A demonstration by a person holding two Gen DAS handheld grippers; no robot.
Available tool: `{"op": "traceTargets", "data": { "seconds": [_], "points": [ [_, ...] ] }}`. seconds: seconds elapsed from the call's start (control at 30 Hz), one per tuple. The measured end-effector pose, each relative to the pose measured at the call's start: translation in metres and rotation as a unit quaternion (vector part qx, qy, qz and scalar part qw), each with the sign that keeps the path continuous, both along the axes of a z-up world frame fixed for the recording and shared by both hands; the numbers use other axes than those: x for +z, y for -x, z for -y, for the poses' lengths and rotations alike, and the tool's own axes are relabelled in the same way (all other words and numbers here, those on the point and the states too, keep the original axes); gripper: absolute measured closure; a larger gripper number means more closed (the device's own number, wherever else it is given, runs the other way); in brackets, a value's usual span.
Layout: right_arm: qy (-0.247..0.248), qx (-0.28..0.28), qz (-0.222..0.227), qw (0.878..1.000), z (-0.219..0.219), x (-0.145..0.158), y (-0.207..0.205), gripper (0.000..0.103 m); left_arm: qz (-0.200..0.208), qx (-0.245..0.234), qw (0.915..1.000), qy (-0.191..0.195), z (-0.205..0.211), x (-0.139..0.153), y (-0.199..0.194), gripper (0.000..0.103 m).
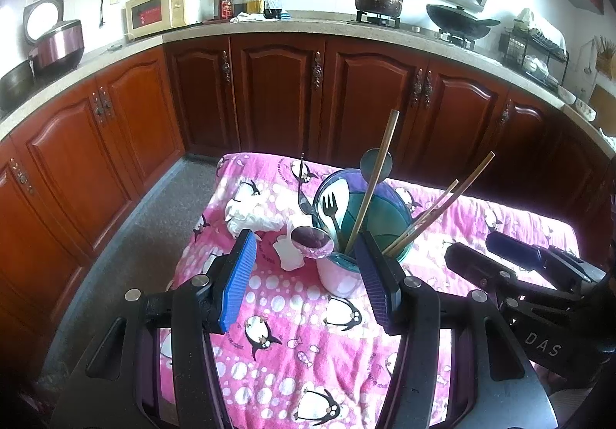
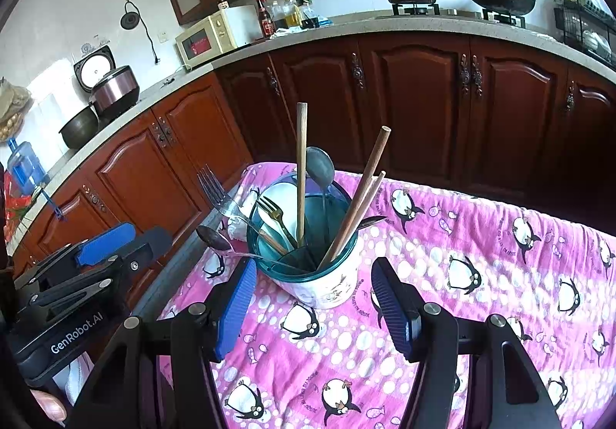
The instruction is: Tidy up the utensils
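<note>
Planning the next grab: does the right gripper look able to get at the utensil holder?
Probably yes: the right gripper is open, the utensil holder stands just ahead between its fingers, nothing between.

Surface: a table (image 2: 481, 236) under a pink penguin-print blanket (image 1: 308, 321) with white dots and small fish; the cover lies a little rumpled and hangs over the far edge.
Holder: a white utensil holder (image 2: 327, 286) with a teal translucent rim stands upright on the blanket, toward the table's left side in the right wrist view.
Holder contents: wooden chopsticks (image 2: 301, 167), forks and spoons lean out of its top.
Tissue: a crumpled white tissue (image 1: 250, 215) lies on the blanket near the far left corner.
White scrap: a small white piece (image 1: 288, 252) lies just beside the holder's base, between it and the tissue.
</note>
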State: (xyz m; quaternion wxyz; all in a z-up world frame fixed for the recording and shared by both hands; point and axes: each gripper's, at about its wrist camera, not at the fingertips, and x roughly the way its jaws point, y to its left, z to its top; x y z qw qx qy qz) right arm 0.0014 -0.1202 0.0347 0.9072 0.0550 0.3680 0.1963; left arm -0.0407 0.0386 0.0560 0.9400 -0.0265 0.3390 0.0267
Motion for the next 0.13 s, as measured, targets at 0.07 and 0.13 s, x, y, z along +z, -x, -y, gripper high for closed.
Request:
{"op": "traceTargets", "data": {
  "seconds": [0.07,0.13],
  "points": [
    [-0.007,-0.004,0.001,1.000,0.005,0.000,0.001,0.043,0.003,-0.002,1.0000,-0.002,0.001,0.000,0.000,0.050],
    [-0.012,-0.016,0.012,1.000,0.017,0.000,0.005,0.043,0.003,-0.005,1.0000,-0.002,0.002,-0.002,-0.001,0.050]
  ]
}}
